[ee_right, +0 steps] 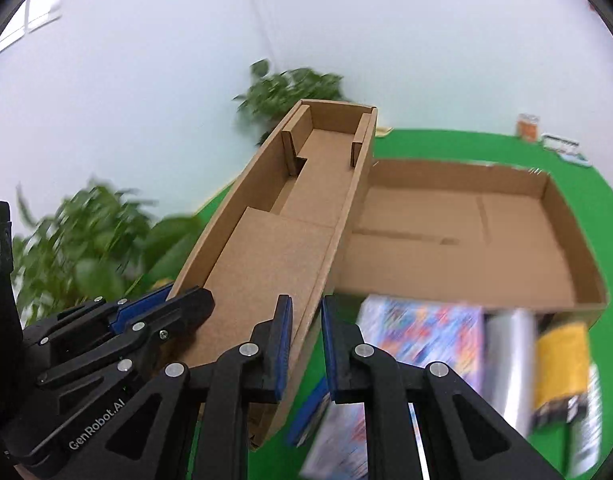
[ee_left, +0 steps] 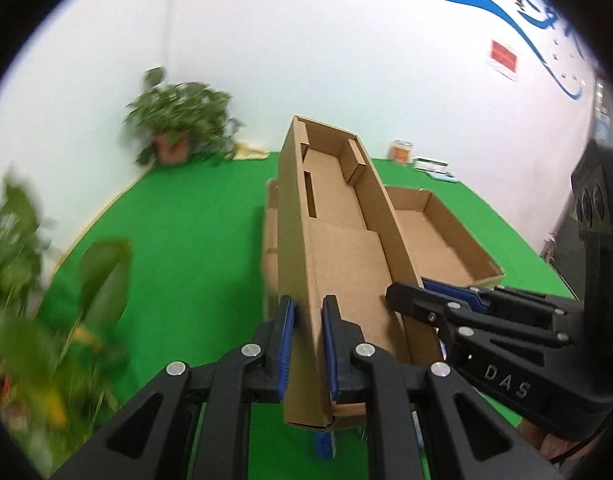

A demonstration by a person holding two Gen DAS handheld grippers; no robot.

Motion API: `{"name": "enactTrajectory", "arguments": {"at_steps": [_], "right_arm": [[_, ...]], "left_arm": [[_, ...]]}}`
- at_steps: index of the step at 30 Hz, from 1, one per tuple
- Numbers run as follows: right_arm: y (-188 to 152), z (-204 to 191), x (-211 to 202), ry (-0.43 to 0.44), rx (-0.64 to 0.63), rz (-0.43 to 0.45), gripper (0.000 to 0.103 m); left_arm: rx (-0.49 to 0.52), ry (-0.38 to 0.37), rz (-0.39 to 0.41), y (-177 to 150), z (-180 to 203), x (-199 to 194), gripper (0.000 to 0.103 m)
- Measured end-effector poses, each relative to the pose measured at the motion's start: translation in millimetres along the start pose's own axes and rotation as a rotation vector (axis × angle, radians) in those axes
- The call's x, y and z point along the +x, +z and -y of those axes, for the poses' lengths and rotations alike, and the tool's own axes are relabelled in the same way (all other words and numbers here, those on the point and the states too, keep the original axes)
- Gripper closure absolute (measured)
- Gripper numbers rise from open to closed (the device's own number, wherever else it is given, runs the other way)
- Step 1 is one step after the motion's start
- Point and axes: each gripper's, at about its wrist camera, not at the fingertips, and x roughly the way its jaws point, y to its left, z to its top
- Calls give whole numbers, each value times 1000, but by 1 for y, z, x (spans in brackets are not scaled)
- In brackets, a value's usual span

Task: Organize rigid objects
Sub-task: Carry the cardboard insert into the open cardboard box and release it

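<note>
A long shallow cardboard lid (ee_left: 338, 232) is held up off the green table, tilted. My left gripper (ee_left: 308, 344) is shut on the lid's left wall at its near end. My right gripper (ee_right: 306, 344) is shut on the lid's right wall (ee_right: 338, 232); it also shows in the left wrist view (ee_left: 418, 300). A wide open cardboard box (ee_right: 466, 232) lies on the table behind the lid, empty; it also shows in the left wrist view (ee_left: 438, 236). Below my right gripper lie a colourful book (ee_right: 422, 324), a silver packet (ee_right: 510, 344) and a yellow-and-black packet (ee_right: 562, 356), all blurred.
Potted plants stand at the table's far left corner (ee_left: 178, 124) and close on the left (ee_left: 18, 280). A small orange jar (ee_left: 400, 150) and a flat box (ee_left: 430, 164) sit at the far edge by the white wall. The table cover is green (ee_left: 186, 240).
</note>
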Motion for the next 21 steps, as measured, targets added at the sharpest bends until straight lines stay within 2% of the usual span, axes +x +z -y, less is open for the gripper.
{"name": "enactTrajectory", "arguments": {"at_steps": [6,9,11,15,21], "right_arm": [[76,38,21,-50,11,-34,90],[108,55,46,-61,25,-70,90],[125,65,70,-62,41,-107,90],[140,85,120,-48,62,-193,90],[127,101,205,-18,93,-348,90]], "left_arm": [[-19,-61,-23,58,-4,52,90],[-37,-78,-53,75,-7,78,90],[-55,-83,-84,73,-12,93,90],[-76,-65,-147,68,-15,122,90],[-108,-38,-258,53,-32,173,90]]}}
